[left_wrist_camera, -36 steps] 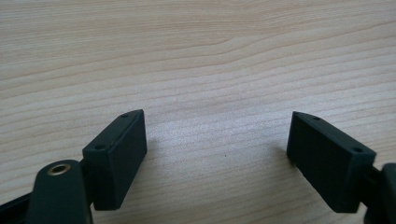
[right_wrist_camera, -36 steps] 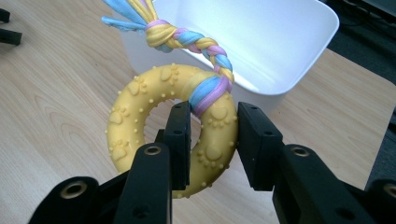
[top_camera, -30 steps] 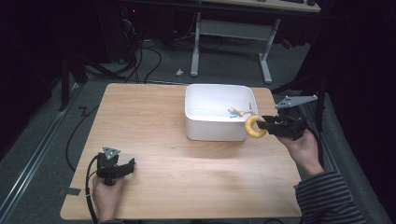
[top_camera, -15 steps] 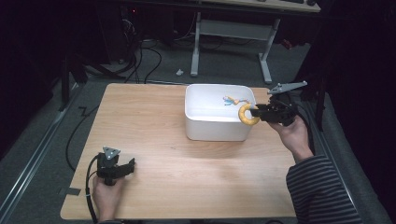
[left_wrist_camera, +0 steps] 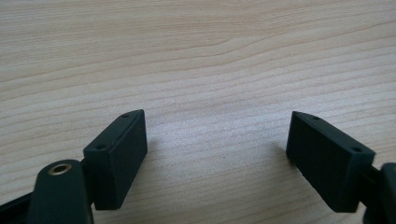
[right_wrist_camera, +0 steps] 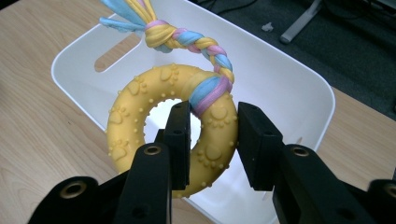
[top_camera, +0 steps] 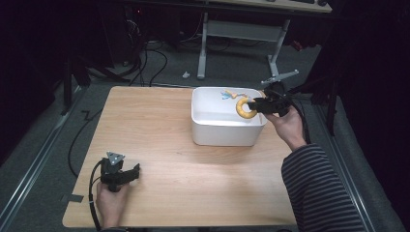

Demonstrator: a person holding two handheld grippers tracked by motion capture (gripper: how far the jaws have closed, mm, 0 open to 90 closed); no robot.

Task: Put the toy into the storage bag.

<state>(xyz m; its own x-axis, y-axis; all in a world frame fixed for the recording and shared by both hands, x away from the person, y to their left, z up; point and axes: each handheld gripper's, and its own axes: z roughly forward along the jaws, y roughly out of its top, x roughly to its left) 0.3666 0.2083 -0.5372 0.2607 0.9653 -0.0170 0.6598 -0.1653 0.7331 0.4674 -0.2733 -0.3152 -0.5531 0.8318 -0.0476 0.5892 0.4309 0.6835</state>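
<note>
Right gripper (right_wrist_camera: 209, 140) has its jaws clamped on the rim of a yellow rubber ring toy (right_wrist_camera: 140, 135), braided rope tail (right_wrist_camera: 196, 42) and all, hanging over the white bin (top_camera: 227, 130), looks like just above its right rim. Left gripper (left_wrist_camera: 215, 154) sits spread wide with nothing in it, low over the wooden counter (top_camera: 159, 125).

Black screwed fingers (right_wrist_camera: 180, 135), striped grey sleeve (top_camera: 319, 188)

Matt wood-grain table (top_camera: 159, 130), glossy white plastic bin (top_camera: 222, 130), nubby rubber ring (right_wrist_camera: 140, 116) w/ braided cloth rope (right_wrist_camera: 187, 39)
</note>
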